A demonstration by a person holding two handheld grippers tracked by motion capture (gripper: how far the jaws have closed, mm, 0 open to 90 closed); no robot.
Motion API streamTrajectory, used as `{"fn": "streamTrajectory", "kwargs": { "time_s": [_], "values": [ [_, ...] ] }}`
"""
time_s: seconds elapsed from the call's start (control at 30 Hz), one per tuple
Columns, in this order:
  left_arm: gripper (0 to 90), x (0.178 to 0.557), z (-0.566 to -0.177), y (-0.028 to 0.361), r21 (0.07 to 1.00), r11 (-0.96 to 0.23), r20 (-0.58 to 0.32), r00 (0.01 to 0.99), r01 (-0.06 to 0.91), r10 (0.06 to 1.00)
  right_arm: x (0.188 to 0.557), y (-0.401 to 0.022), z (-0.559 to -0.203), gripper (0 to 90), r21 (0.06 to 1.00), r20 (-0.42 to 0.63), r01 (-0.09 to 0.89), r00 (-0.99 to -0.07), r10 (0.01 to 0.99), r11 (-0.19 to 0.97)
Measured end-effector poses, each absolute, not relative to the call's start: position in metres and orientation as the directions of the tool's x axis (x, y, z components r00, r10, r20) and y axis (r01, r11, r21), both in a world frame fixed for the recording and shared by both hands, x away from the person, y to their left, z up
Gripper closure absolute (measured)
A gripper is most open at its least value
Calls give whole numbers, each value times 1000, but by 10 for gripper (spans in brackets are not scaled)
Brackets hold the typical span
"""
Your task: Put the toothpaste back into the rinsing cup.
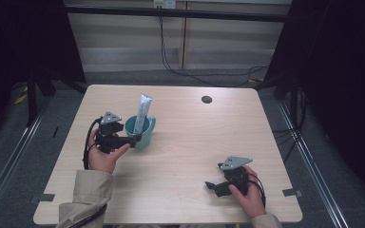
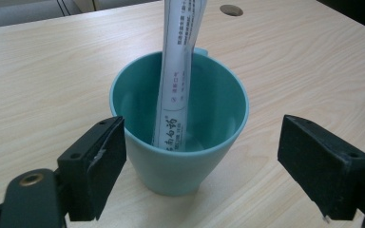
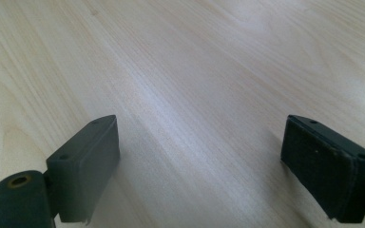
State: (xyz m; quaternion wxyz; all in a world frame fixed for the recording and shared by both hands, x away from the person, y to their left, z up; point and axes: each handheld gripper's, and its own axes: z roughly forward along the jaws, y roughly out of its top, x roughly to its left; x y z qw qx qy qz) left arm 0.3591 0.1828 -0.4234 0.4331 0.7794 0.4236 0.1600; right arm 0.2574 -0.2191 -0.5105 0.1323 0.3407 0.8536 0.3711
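while both claws gape empty, white tube (image 1: 143, 114) near-upright in teal cup (image 1: 141, 134), top tilted slightly right.

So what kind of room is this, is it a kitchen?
Probably not; it looks like a test lab. A bare pale wooden table stands between black curtains, with loose black cables on the grey floor behind.

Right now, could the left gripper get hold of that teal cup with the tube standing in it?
Probably yes. The left gripper is right at the teal cup, its jaws open to either side of it, with bare table around. The tube stands inside, clear of the jaws.
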Motion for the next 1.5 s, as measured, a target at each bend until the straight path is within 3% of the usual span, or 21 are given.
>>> {"fn": "streamTrajectory", "kwargs": {
  "time_s": [0.87,1.5],
  "values": [
    [161,339,-455,187,810,-271,-138,618,521,774,257,-219,-511,120,724,27,483,-733,680,492],
    [160,321,-490,185,773,-347,-105,646,531,756,257,-219,-510,119,723,27,484,-733,679,493]
  ]
}}
